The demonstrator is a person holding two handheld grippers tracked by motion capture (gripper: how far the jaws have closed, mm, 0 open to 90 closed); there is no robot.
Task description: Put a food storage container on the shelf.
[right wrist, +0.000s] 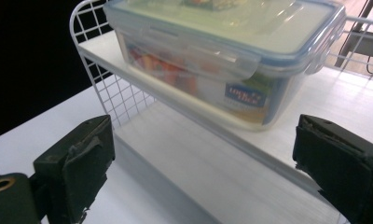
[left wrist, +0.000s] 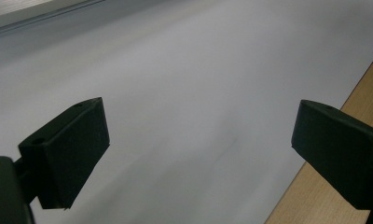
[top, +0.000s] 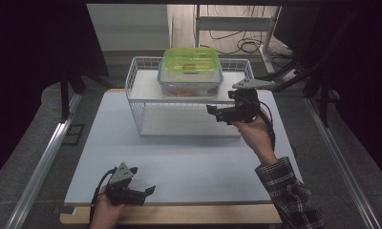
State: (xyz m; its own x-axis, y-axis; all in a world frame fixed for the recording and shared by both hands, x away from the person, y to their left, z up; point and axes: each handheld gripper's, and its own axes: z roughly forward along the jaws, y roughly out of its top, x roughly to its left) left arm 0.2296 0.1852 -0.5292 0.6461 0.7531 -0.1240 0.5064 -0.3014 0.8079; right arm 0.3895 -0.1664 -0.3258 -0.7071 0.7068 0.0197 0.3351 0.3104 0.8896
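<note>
While the clear rectangular plastic container (top: 190,82) lies lengthwise across the white wire shelf (top: 137,85), your right hand-held gripper (top: 217,112) hovers beside it, jaws spread, empty.

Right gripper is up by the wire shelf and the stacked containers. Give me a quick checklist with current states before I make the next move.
1. Right gripper jaws open with nothing between them: ok.
2. Clear container sits flat on the upper shelf of the wire rack, lid latch facing the right gripper: ok.
3. Green-lidded container rests squarely on top of the clear one: ok in the high view; whether it would slip if the lower one is pulled, cannot tell.
4. Right gripper lined up with the clear container: not ok; the jaws sit below and in front of it.
5. Left gripper open, parked at the near table edge, out of the way: ok.
</note>
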